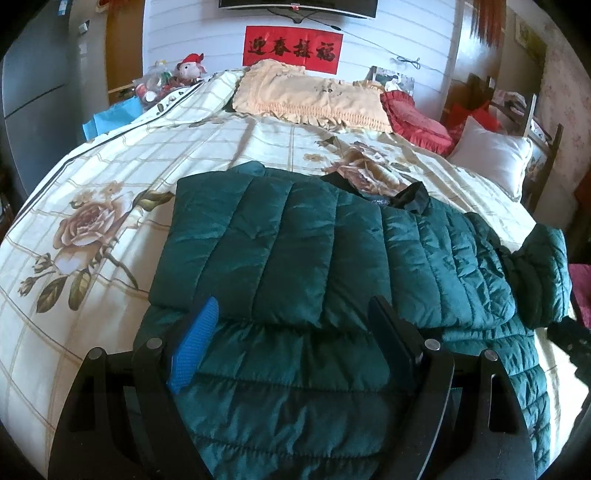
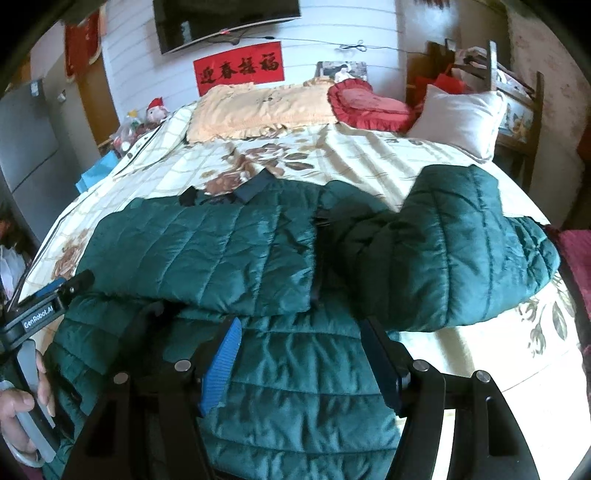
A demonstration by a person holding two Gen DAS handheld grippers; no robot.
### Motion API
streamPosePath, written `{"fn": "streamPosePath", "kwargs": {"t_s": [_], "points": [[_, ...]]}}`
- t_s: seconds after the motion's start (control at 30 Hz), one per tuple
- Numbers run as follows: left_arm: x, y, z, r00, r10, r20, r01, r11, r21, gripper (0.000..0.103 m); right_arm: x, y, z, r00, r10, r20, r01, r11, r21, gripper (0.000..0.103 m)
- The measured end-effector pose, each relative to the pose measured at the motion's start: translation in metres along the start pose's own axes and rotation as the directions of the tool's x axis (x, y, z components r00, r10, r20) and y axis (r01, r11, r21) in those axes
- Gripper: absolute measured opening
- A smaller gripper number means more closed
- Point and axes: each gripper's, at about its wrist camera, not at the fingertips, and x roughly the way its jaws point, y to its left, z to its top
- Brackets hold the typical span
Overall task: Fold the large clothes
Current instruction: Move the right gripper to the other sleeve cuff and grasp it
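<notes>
- Quilted dark green puffer jacket lies spread across the near half of the bed, on a cream bedspread printed with a grid and large brown roses
- In the left wrist view one side of the jacket is folded over onto the body, its edge forming a straight ridge just ahead of the fingertips
- In the right wrist view a sleeve is doubled over at the right side, resting partly on the jacket and partly on the bedspread
- Dark collar lies at the jacket's far edge, towards the pillows
- Left gripper is above the near part of the jacket with its jaws wide apart; nothing is clamped between them, and the blue pad stands clear of the fabric fold
- Right gripper is likewise over the jacket's lower part, jaws parted with only the flat quilted surface showing between them and no fabric gripped
- A hand at the lower left of the right wrist view grasps the handle of the left gripper
- Peach frilled pillow, red heart-shaped cushion and white pillow line the head of the bed
- Red banner with black characters hangs on the white wall, under a television
</notes>
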Motion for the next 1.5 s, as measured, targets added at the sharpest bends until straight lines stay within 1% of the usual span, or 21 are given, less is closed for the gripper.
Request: {"fn": "streamPosePath", "kwargs": {"t_s": [0.17, 0.4, 0.47, 0.57, 0.7, 0.93, 1.07, 1.3, 1.43, 1.5], "points": [[0.008, 0.0, 0.0, 1.0, 0.0, -0.02, 0.0, 1.0, 0.004, 0.083, -0.005, -0.021, 0.002, 1.0, -0.02, 0.006, 0.02, 0.999, 0.032, 0.065], [0.016, 0.002, -0.004, 0.999, -0.035, -0.039, 0.034, 0.999, -0.014, 0.083, -0.011, -0.056, 0.008, 0.997, -0.067, 0.024, 0.065, 0.995, 0.075, 0.066], [0.016, 0.001, -0.005, 0.998, -0.056, -0.036, 0.055, 0.998, -0.018, 0.083, -0.013, -0.071, 0.01, 0.996, -0.085, 0.035, 0.081, 0.992, 0.1, 0.069], [0.018, 0.0, -0.006, 0.997, -0.071, -0.033, 0.07, 0.997, -0.027, 0.083, -0.015, -0.093, 0.014, 0.992, -0.118, 0.044, 0.111, 0.984, 0.138, 0.07], [0.022, 0.0, -0.007, 0.996, -0.077, -0.042, 0.076, 0.997, -0.028, 0.083, -0.015, -0.122, 0.016, 0.987, -0.157, 0.033, 0.147, 0.97, 0.195, 0.07], [0.03, 0.001, -0.014, 0.995, -0.077, -0.065, 0.075, 0.997, -0.036, 0.083, -0.011, -0.155, 0.019, 0.979, -0.205, 0.016, 0.195, 0.953, 0.233, 0.07], [0.033, 0.002, -0.017, 0.995, -0.079, -0.068, 0.077, 0.996, -0.036, 0.083, -0.006, -0.173, 0.018, 0.969, -0.245, -0.002, 0.238, 0.941, 0.241, 0.07], [0.037, -0.003, -0.023, 0.995, -0.068, -0.069, 0.068, 0.998, -0.007, 0.083, -0.001, -0.206, 0.019, 0.956, -0.291, -0.019, 0.284, 0.915, 0.287, 0.07], [0.039, 0.0, -0.025, 0.994, -0.088, -0.071, 0.086, 0.996, -0.022, 0.083, 0.001, -0.225, 0.02, 0.949, -0.315, -0.024, 0.306, 0.9, 0.311, 0.07], [0.041, 0.003, -0.025, 0.992, -0.104, -0.074, 0.101, 0.994, -0.036, 0.083, 0.003, -0.239, 0.02, 0.939, -0.342, -0.021, 0.33, 0.884, 0.333, 0.071]]}}
